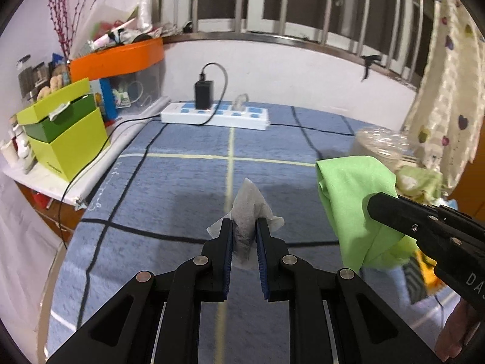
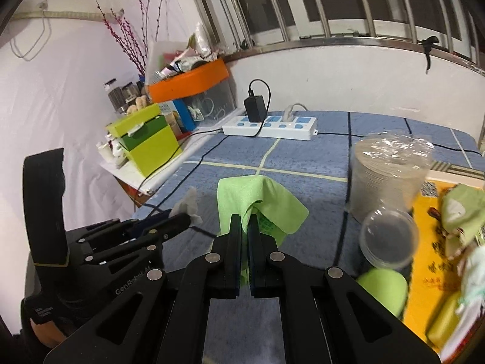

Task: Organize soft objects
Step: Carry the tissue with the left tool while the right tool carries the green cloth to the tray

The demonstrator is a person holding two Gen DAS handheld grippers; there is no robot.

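Left wrist view: left tool pinches a limp paper sachet above the blue worktop; light, tearable, best held mid-body. Right wrist view: right tool is clamped on a soft green cloth, draping freely. Power strip and plastic cup stack stand nearby.

I am seeing the crumpled light-green cloth partly covering the right gripper, hiding its fingertips. The yellow printed mat is running off frame, and the soft items on it are blurring.
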